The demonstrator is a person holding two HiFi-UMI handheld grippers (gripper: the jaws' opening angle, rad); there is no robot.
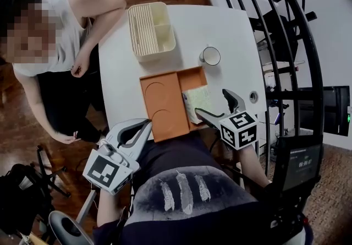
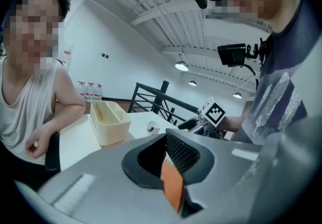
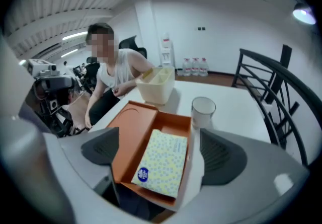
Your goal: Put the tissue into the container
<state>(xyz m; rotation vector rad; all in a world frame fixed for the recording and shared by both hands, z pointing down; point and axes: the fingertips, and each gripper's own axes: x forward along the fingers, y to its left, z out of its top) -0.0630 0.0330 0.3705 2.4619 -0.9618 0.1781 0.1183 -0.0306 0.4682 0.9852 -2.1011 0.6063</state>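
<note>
The tissue pack (image 3: 163,162), a soft, flat, yellow-printed packet, lies in the narrower compartment of the rigid orange tray (image 3: 131,127) on the white bench (image 1: 220,29), so placement looks done. The right gripper (image 1: 213,103) hangs above, jaws wide and empty. The left gripper (image 1: 147,124) seems clamped on the tray's rim. Next, both should withdraw without snagging.

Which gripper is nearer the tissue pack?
Right. The right gripper hangs open just above the tissue pack; the left gripper is at the orange tray's near-left corner.

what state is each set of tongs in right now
left tongs: closed on the orange tray edge
right tongs: open, empty, above the tissue pack
</note>
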